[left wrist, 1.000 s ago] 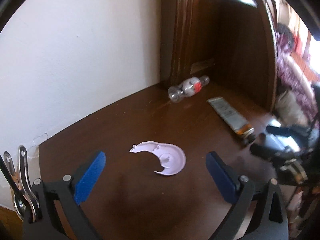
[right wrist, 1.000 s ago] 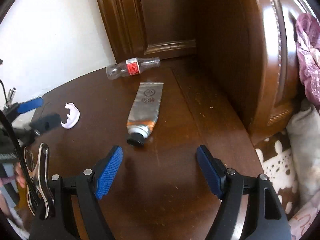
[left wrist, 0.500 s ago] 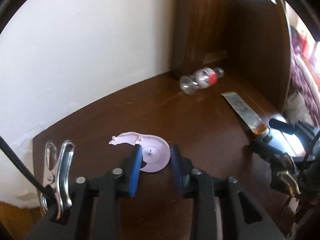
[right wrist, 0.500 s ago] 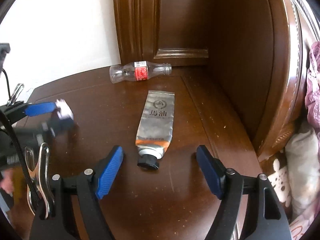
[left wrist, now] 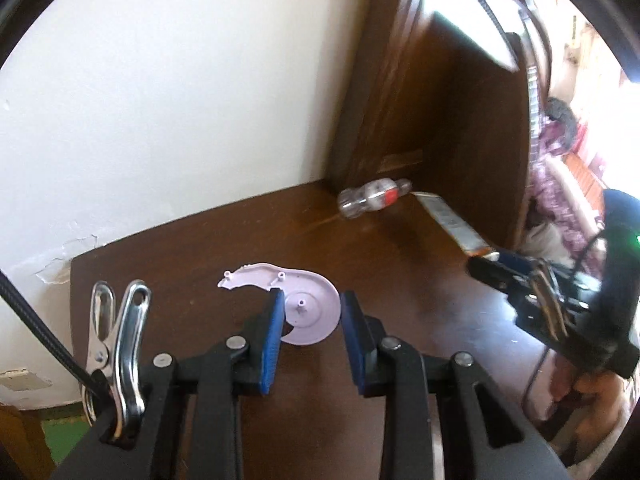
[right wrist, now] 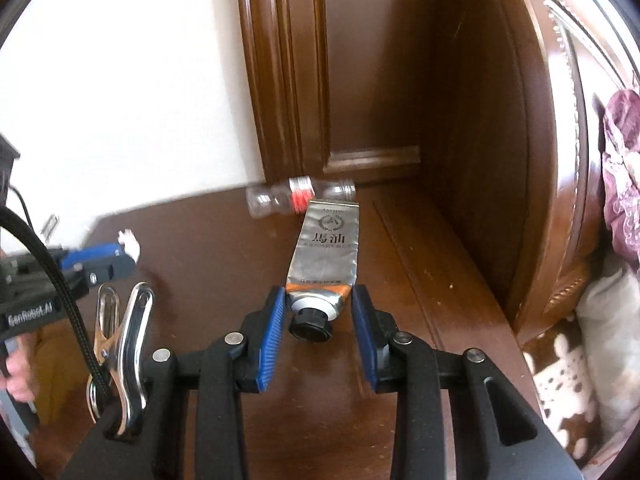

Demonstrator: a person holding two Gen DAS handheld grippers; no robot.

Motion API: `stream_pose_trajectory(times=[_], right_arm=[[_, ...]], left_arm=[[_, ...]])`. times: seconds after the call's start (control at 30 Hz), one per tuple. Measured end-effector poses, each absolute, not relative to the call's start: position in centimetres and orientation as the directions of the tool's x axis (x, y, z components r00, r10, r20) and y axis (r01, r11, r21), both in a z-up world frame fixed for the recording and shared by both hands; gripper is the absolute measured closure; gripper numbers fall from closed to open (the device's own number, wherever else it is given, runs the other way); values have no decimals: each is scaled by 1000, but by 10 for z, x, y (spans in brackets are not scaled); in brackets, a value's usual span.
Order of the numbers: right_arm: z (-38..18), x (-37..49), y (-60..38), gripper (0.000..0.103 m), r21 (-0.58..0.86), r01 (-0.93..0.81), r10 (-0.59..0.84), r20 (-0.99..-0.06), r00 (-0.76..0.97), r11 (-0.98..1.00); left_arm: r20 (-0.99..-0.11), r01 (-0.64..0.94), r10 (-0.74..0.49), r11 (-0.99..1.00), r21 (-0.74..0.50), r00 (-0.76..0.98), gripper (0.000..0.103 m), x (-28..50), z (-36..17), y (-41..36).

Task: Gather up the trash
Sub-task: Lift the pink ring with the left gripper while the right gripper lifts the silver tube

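Pale lilac plastic piece (left wrist: pixel 308 312) is pinched in my left gripper (left wrist: pixel 312 320), jaws closed on its rim. My right gripper (right wrist: pixel 318 314) has just been closing on the silver tube (right wrist: pixel 326 256), pads at its shoulder by the cap. The clear bottle (right wrist: pixel 298 198) on the wooden tabletop (right wrist: pixel 200 248) remains to collect.

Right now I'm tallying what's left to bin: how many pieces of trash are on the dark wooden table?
3: a broken lilac plastic disc between the left gripper pads, a silver squeeze tube in the right gripper, a clear plastic bottle by the back corner.
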State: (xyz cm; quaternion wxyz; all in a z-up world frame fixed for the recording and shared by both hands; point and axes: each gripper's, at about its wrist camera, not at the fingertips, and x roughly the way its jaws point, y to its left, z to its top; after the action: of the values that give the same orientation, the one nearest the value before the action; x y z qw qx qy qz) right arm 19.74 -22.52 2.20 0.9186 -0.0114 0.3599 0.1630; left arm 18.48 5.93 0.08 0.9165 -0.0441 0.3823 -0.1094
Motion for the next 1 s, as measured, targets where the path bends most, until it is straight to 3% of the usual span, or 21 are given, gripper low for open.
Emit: stream_pose_trajectory(times=[0.13,0.43,0.7,1.0], right_arm=[[30,180,-244,69,283,-354,453,-551,701,892],[43,150,-253,69,320,-415,521,-434,735,852],[46,138,-251,69,281,-418,503,-421,755,864],[49,133,-255,69,264,-443,516,-425,744,857]], left_arm=[[-615,197,-244,970,-145,750,73,152,19,52],[-539,220,-246,969,-114,805,73,124,30,37],[-512,180,-161,984,-13,844,73,114,24,21],[-518,168,-167,985,-45,839,73,118,19,4]])
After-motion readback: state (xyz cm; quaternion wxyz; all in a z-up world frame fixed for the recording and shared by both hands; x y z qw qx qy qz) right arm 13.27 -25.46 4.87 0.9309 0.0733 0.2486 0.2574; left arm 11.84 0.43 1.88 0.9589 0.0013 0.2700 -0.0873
